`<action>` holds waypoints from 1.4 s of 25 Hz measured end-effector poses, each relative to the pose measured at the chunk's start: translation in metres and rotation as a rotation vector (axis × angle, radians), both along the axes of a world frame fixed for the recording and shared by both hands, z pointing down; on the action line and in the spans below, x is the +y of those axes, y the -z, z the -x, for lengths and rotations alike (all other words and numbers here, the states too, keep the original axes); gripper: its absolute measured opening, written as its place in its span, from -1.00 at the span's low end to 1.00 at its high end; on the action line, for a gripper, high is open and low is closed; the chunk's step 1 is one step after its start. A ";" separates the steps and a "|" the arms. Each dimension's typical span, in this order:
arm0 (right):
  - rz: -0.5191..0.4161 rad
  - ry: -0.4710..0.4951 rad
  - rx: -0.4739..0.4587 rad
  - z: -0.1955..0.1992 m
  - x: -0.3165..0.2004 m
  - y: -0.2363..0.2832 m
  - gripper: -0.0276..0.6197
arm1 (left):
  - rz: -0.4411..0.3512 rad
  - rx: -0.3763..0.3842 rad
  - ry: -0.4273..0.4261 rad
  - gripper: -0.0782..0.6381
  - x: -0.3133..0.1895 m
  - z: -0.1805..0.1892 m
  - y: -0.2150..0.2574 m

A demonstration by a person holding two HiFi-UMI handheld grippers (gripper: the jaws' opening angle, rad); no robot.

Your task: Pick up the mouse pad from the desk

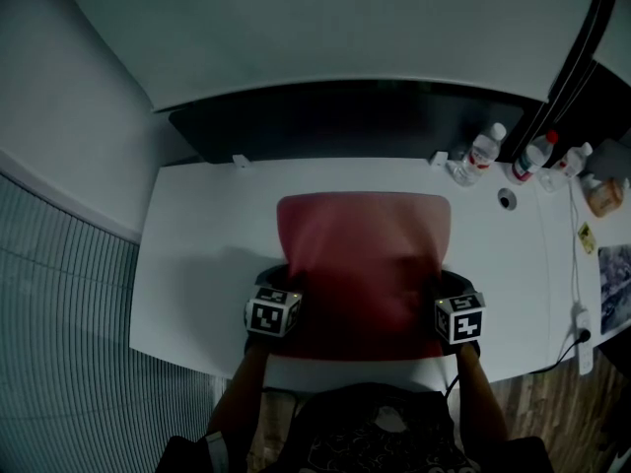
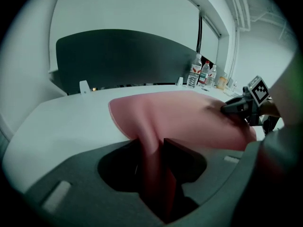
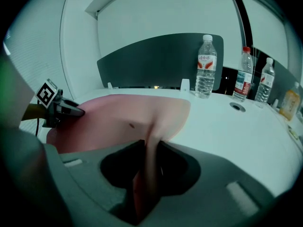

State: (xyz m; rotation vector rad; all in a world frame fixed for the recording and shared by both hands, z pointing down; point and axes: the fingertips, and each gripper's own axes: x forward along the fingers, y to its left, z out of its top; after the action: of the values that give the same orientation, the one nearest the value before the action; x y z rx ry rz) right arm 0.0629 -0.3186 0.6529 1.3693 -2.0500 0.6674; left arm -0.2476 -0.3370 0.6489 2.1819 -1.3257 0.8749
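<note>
A red mouse pad [image 1: 363, 254] lies on the white desk [image 1: 197, 264], reaching from the middle to the near edge. My left gripper [image 1: 280, 274] is at the pad's near left edge and my right gripper [image 1: 444, 282] at its near right edge. In the left gripper view the pad [image 2: 189, 117] rises in a fold pinched between the left gripper [image 2: 154, 148] jaws, with the right gripper [image 2: 236, 109] across the pad. The right gripper view shows the pad [image 3: 123, 117] likewise pinched up in the right gripper [image 3: 150, 148], and the left gripper [image 3: 71, 110] opposite.
A dark curved panel [image 1: 355, 116] stands along the desk's back edge. Three water bottles [image 1: 485, 151] [image 1: 535, 156] [image 1: 575, 158] and an orange bottle [image 1: 603, 197] stand at the back right near a cable hole [image 1: 507, 199]. A power strip [image 1: 584, 338] lies at the right edge.
</note>
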 end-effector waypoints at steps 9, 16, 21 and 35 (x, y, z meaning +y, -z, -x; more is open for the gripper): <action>-0.005 0.018 -0.015 0.003 0.001 0.001 -0.65 | 0.022 0.033 -0.020 -0.51 0.004 -0.010 -0.004; -0.016 0.015 -0.013 0.003 0.000 0.003 -0.65 | 0.015 0.026 -0.019 -0.53 0.003 -0.009 0.000; -0.010 0.006 -0.034 0.000 0.002 0.006 -0.65 | 0.031 0.062 -0.013 -0.54 0.004 -0.009 0.005; -0.056 0.013 -0.059 0.006 0.003 0.034 -0.66 | 0.019 0.082 -0.029 -0.57 0.010 -0.018 0.037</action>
State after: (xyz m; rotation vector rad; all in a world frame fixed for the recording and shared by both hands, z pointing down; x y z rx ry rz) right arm 0.0571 -0.3152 0.6187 1.3808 -2.1370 0.6569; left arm -0.2293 -0.3271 0.6119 2.2032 -1.2454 0.7956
